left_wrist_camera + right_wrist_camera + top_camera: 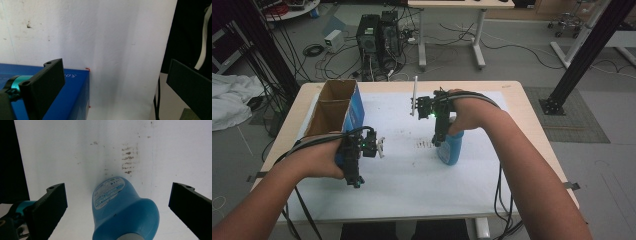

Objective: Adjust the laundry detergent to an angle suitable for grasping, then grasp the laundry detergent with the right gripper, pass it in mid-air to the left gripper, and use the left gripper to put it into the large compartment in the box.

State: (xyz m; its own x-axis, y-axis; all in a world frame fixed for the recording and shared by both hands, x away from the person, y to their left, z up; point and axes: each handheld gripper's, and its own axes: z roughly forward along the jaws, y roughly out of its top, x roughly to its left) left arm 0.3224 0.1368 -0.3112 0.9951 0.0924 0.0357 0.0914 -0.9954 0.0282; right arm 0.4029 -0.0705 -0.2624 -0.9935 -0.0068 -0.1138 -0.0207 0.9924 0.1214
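The right claw (439, 141) hangs directly over the blue bottle (451, 147), pointing down at it. In the right gripper view its two black jaws stand wide apart with the bottle (125, 207) squarely between them, grey cap nearest the claw and the body running away toward the white sheet (75, 152). Neither jaw touches the plastic. So the bottle's long axis lines up with the claw's own reach: it looks to stand upright on the sheet, just below, and a straight drop would bring the jaws down around its neck or shoulders.

The left claw (379, 146) is open too, with nothing in it, and sits well off to the side of the bottle. It is beside the open cardboard box (334, 107) with blue sides; one jaw overlaps the box's blue side (75, 90) in the left gripper view. The right hand (469, 112) is plainly the nearer one, and the pick should fall to it.
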